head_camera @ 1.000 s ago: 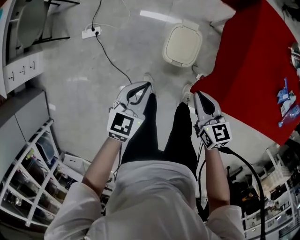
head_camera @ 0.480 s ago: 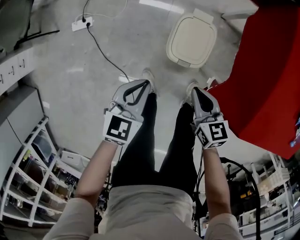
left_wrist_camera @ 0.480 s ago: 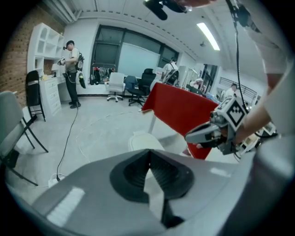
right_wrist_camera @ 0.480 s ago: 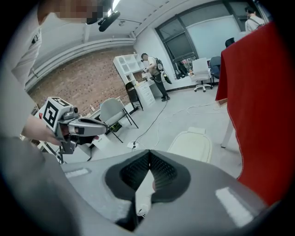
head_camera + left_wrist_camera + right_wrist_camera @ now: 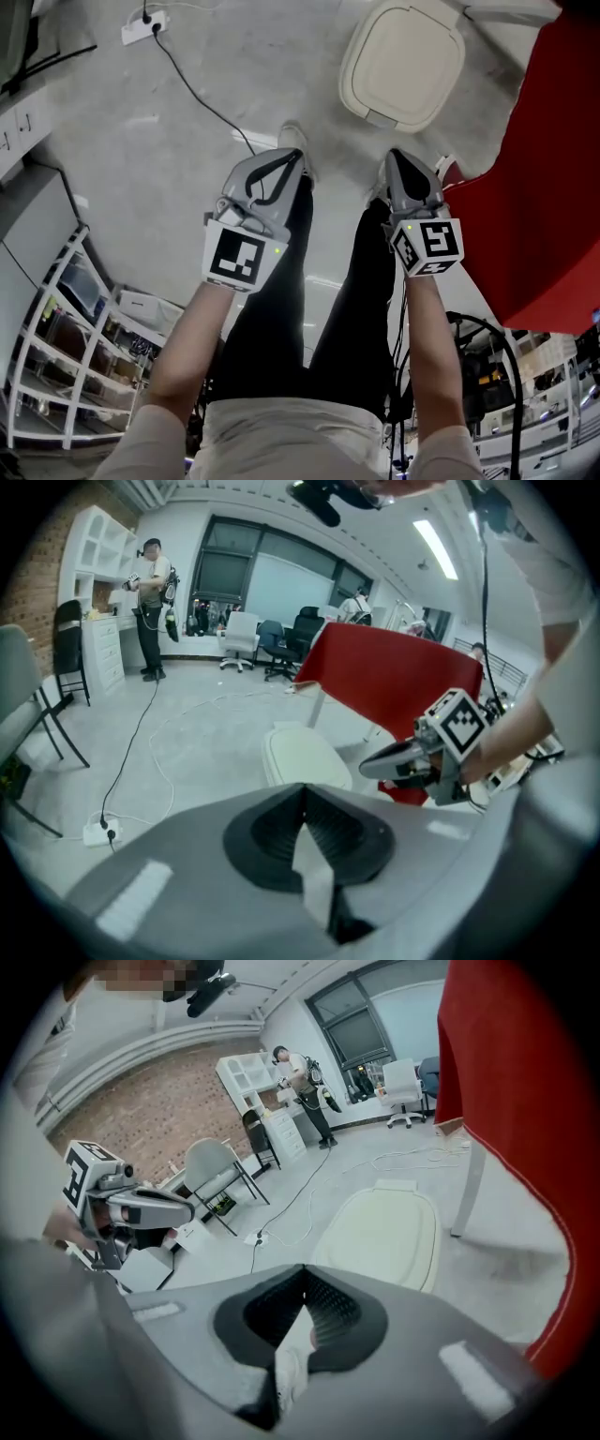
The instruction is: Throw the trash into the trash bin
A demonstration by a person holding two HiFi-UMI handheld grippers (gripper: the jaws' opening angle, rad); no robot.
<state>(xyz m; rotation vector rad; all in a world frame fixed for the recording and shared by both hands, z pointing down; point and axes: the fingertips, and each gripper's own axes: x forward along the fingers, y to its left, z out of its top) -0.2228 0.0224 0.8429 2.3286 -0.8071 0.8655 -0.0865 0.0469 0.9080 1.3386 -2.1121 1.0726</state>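
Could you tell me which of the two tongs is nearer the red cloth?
The right tongs, beside the red cloth at the head view's right; the left tongs hang across both legs from it, above grey floor.

Grey concrete floor (image 5: 112,169), red-clothed table (image 5: 553,187), white shelving (image 5: 44,309)

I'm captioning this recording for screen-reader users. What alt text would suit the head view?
Seen from above, a person holds the left gripper and right gripper, both shut, over their legs, aimed at a cream trash bin with its lid closed. A red table stands at right.
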